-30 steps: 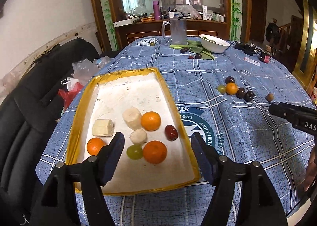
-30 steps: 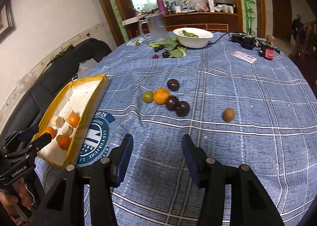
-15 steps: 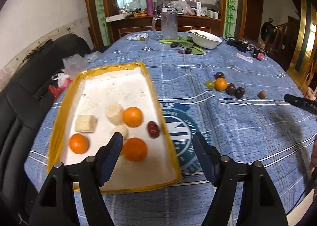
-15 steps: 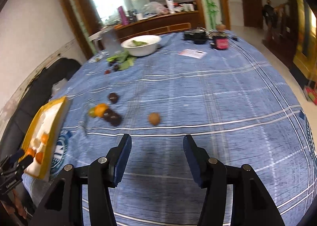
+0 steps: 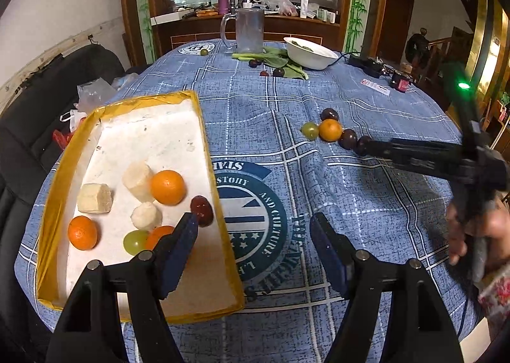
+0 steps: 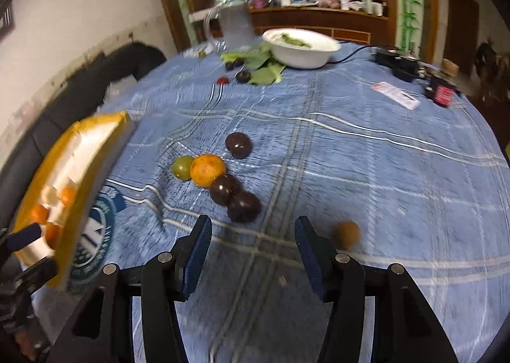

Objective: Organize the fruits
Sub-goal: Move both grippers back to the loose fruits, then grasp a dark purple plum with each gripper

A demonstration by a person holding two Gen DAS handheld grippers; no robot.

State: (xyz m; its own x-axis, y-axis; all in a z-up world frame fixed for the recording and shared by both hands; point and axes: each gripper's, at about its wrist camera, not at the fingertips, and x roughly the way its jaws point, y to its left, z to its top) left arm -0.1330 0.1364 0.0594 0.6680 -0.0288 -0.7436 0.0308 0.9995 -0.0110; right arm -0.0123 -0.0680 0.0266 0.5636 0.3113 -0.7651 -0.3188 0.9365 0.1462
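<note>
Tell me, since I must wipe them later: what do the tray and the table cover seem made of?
The tray looks like white foam with rough, stained faces, its rim wrapped in glossy yellow tape. The table cover seems to be printed woven cloth: matte, with wrinkles.

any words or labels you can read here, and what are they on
"AND CULTURE": on the round emblem printed on the blue tablecloth, upside down from the left wrist view.
"STORY": partial, same emblem, upper arc.
Second emblem at the far end of the tablecloth: too small to read.
White card and small red box: print too blurred to read.
</note>
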